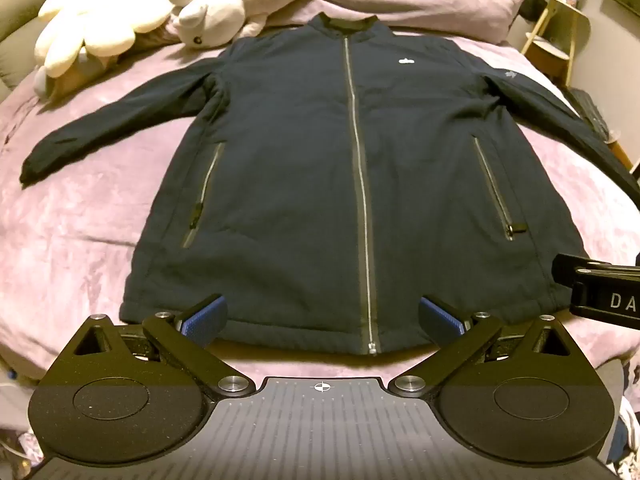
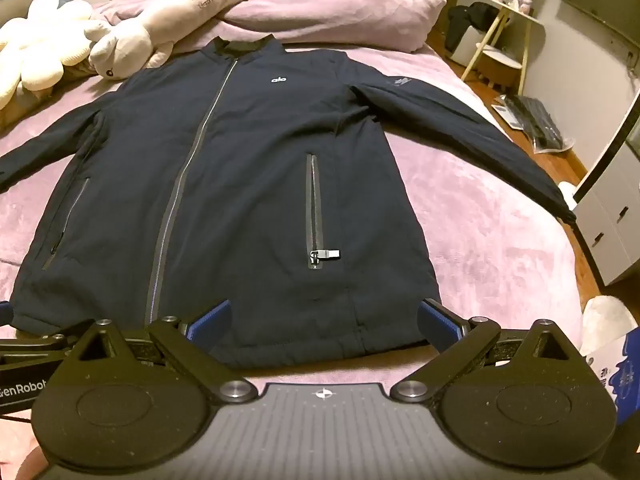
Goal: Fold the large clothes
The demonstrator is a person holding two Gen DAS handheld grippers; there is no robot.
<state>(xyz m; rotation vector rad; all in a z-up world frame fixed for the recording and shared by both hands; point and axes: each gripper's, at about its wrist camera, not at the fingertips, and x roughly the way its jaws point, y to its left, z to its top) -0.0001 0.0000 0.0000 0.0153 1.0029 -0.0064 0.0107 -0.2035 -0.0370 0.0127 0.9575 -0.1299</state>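
Note:
A dark navy zip jacket (image 1: pixel 304 168) lies flat, front up, on a bed with a pink blanket (image 1: pixel 80 216). Both sleeves spread out sideways and its collar points away from me. The same jacket (image 2: pixel 240 184) fills the right wrist view, with a small white logo on the chest. My left gripper (image 1: pixel 322 316) hovers open above the hem near the main zip's bottom end, nothing between its blue pads. My right gripper (image 2: pixel 323 322) hangs open over the hem's right part, below the pocket zip. The right gripper's body (image 1: pixel 600 292) shows at the left wrist view's right edge.
White and grey plush toys (image 1: pixel 120 28) lie at the bed's far left. A bunched pink duvet (image 2: pixel 328 8) sits behind the collar. To the right of the bed stand a small side table (image 2: pixel 500 44), a white cabinet (image 2: pixel 616 216) and dark items on the floor (image 2: pixel 536 120).

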